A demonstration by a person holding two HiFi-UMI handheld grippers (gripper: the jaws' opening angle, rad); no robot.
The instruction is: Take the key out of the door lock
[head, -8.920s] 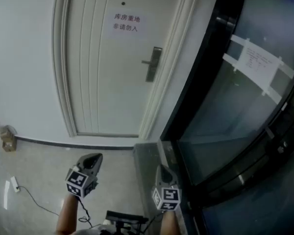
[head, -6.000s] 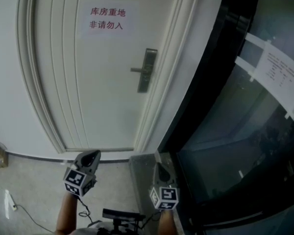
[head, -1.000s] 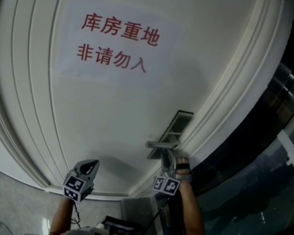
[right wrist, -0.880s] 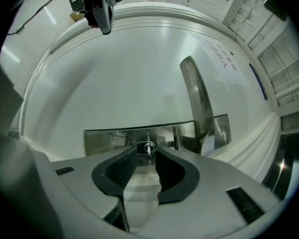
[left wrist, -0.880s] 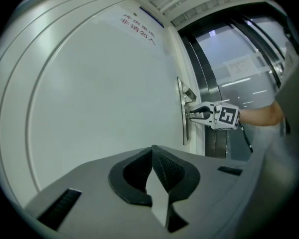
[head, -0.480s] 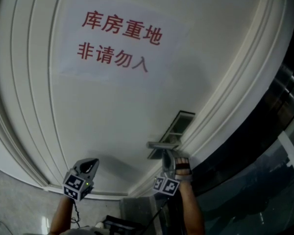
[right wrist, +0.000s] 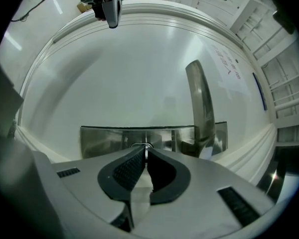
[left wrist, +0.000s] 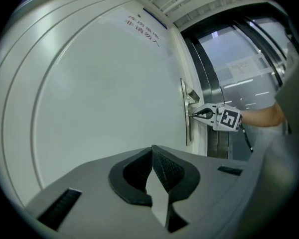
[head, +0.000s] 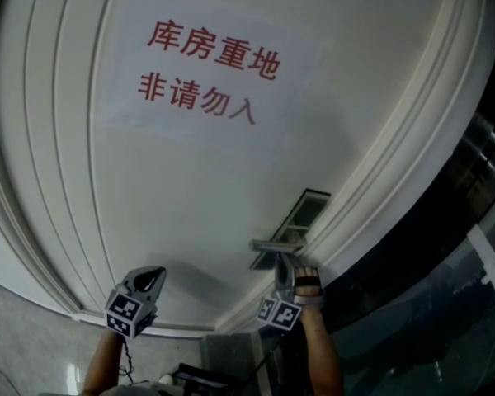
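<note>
3 views close, all facing door (head: 190,188)

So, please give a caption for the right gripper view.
The right tongs have just closed on the key in the door's lock plate.

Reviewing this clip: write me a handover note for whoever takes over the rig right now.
Left gripper: shut, empty, held away from the door.
Right gripper: jaws have just been closing and now pinch the key at the lock plate, beside the handle.
Done: key gripped.
Left to do: the key is not yet out of the lock; pull it straight out.
</note>
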